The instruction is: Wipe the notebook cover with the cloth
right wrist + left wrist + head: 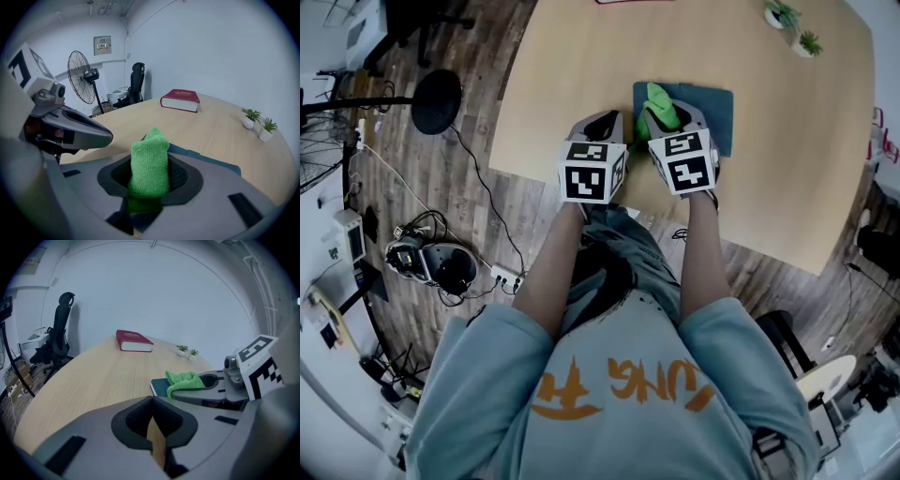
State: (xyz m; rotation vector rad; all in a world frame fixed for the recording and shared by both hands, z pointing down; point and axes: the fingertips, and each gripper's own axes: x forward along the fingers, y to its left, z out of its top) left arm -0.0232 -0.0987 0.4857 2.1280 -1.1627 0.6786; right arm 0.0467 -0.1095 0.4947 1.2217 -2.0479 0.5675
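Left gripper: It hung over the bare table, just left of the notebook. Its jaws were pressed together with nothing in them (only a thin strip of wood showed between). I think it stayed close so it could hold the notebook down.

Right gripper: It sat just beside the left one. Its jaws pinched the green cloth.

Cloth: It stuck up out of the jaws like a little hump. The tight pinch was likely there so it would not slip when rubbed. It was over the notebook's near left corner. I could not tell if it touched the cover.

Notebook: It was dark teal and lay flat on the table, cover up, right in front of the right gripper. Flat like that, it should be easy to wipe.

Wiping: It looked about to start, I think.

Two small plants: They stood far off at the right, well out of the way.
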